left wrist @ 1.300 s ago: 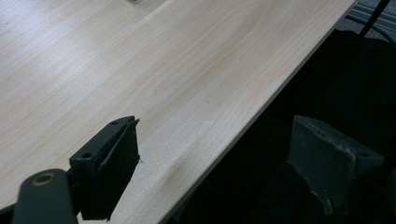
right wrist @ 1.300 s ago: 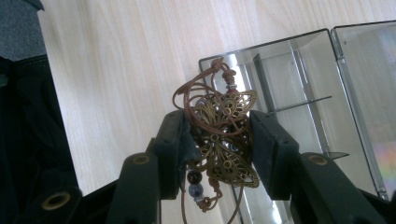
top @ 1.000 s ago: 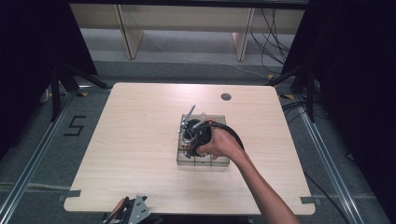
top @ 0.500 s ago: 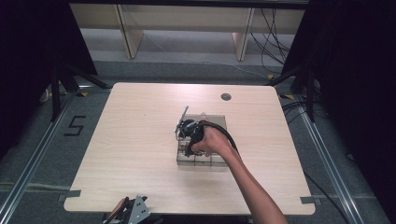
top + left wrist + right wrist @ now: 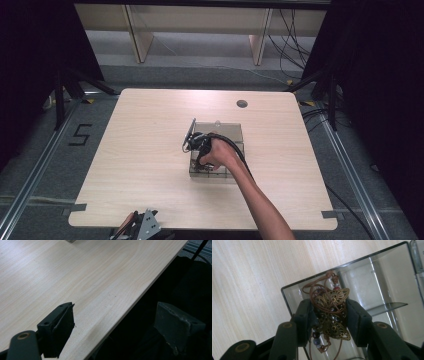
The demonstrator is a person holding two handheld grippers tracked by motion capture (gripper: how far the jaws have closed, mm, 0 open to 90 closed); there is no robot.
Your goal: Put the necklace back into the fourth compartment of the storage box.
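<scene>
A clear acrylic box (image 5: 227,131) with several compartments sits at the middle of the pale wooden table (image 5: 145,145). My right gripper (image 5: 197,145) hangs over the box's left side, held by a hand. In the right gripper view the right gripper (image 5: 329,312) is shut on a brass filigree butterfly pendant (image 5: 334,297) with brown cord and beads, above a corner compartment of the box (image 5: 342,265). My left gripper (image 5: 140,227) lies at the table's near edge. Seen from the left gripper view, the left gripper (image 5: 115,307) stands open across that edge, nothing between its fingers.
A round cable hole (image 5: 242,104) sits near the table's far edge. Wooden shelf legs and cables lie on the floor beyond. A taped "5" (image 5: 80,135) marks the floor at the left. Metal rails run along both sides of the table.
My right gripper has shifted a little to the left over the box, still holding the pendant. The left gripper has stayed put.
</scene>
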